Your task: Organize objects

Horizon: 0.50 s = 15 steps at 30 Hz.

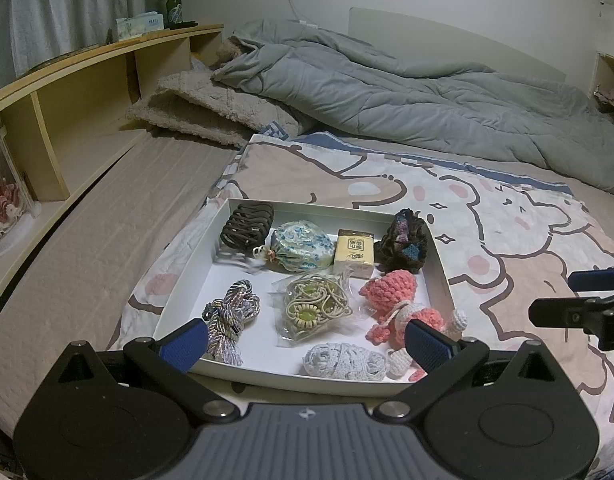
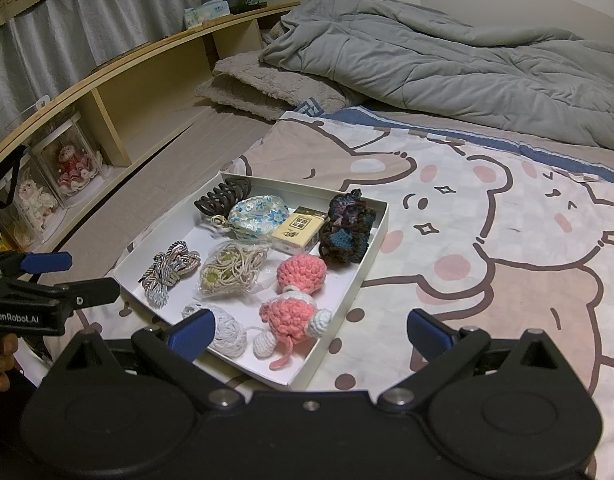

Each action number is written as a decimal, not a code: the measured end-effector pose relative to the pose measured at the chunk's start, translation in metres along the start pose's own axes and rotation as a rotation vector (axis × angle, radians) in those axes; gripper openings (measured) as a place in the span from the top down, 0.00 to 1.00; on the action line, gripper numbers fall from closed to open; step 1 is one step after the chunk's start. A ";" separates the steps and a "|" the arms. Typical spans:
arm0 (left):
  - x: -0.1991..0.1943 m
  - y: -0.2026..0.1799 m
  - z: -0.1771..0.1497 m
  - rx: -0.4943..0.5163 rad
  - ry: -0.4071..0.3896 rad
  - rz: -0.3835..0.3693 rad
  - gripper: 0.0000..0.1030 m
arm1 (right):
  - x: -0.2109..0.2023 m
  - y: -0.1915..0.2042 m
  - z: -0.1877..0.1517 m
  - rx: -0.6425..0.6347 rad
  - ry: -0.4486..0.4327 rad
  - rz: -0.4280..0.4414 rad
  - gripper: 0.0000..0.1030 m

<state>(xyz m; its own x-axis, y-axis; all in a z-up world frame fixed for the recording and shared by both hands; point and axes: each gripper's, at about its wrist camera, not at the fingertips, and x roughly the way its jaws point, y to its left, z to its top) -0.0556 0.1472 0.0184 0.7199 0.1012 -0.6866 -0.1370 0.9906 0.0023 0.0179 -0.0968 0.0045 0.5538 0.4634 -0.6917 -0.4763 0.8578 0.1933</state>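
The white tray [image 1: 437, 264] lies on the cartoon-print sheet [image 1: 507, 240] of the bed; all visible task items rest inside it, none on the sheet around it.

Contents, far row: a dark hair claw [image 1: 247, 224] in the far left corner; a floral pouch [image 1: 303, 245] beside it; a yellow box [image 1: 354, 253]; a dark crochet piece [image 1: 405, 242] against the right wall.

Contents, near rows: a braided cord bundle [image 1: 229, 316] at the left; a clear bag of cords [image 1: 315, 306] in the middle; a pink crochet doll [image 2: 297, 300] at the right; a white crochet piece [image 1: 345, 362] close to the near wall.

Left hand-held gripper [image 1: 307, 342]: jaws spread wide; nothing between them; it hovers over the near edge of the tray.

Right hand-held gripper [image 2: 311, 334]: jaws likewise wide apart and empty; it hangs over the near right corner of the tray, its left finger above the white crochet piece.

Progress, as a judgement: collection into the tray appears complete, since no loose item is visible outside it; the items stand roughly in rows without overlap. Remaining work, if any, is probably limited to straightening items or withdrawal; whether further items lie out of view cannot be determined.
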 end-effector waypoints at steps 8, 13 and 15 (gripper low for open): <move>0.000 0.000 -0.001 -0.002 0.003 -0.002 0.00 | 0.000 -0.001 0.000 0.001 0.001 0.001 0.00; 0.000 0.000 0.000 -0.003 0.005 -0.002 0.00 | 0.001 0.001 0.000 0.001 0.000 0.000 0.00; 0.000 0.000 -0.001 -0.003 0.006 -0.001 0.00 | 0.001 0.001 0.000 0.001 0.001 0.002 0.00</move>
<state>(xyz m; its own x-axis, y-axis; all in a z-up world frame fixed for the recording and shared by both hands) -0.0566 0.1470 0.0178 0.7160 0.0997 -0.6909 -0.1383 0.9904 -0.0005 0.0173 -0.0954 0.0040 0.5525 0.4646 -0.6920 -0.4762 0.8574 0.1954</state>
